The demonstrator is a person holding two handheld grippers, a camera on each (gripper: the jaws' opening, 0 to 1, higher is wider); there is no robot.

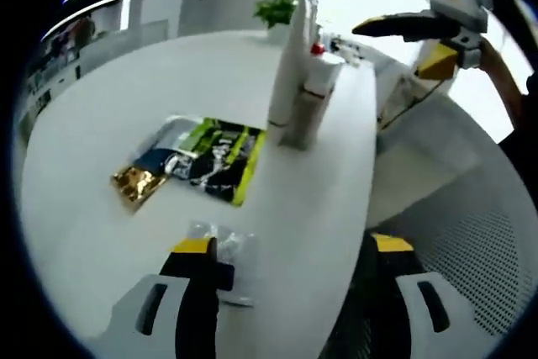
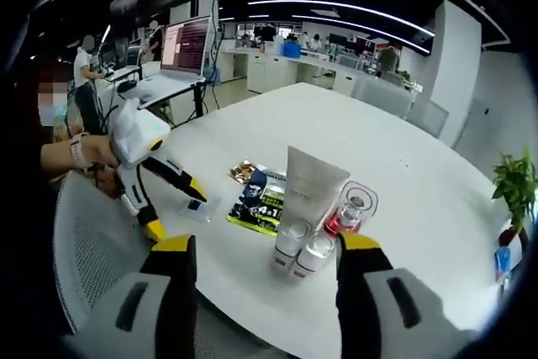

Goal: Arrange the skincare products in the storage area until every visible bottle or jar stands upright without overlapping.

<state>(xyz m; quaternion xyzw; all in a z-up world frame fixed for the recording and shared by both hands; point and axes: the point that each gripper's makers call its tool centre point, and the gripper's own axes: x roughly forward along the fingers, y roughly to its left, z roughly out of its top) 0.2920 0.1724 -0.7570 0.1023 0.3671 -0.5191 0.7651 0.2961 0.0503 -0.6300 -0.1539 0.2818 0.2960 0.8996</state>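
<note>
On the white tabletop [image 2: 403, 157], going left to right in the right gripper view, the left claw [image 2: 181, 208] hovers at the near edge with its jaws apart and nothing between them, just over a small clear sachet [image 2: 204, 208]; next lie flat foil sachets [image 2: 262, 195], then the cluster of skincare products: a tall white tube [image 2: 307, 187] standing on its cap, a smaller white bottle [image 2: 315, 254] touching it, and a clear red-capped bottle [image 2: 353, 208] just behind. The right claw [image 2: 265, 271] faces this cluster, jaws wide apart and holding nothing. All three containers look upright but crowded, so the step in hand is probably separating them: close on one low on its body, keep it vertical, and slide it clear without tipping the tall tube. In the left gripper view the left claw [image 1: 290, 266] is equally open over the clear sachet [image 1: 220, 245].
</note>
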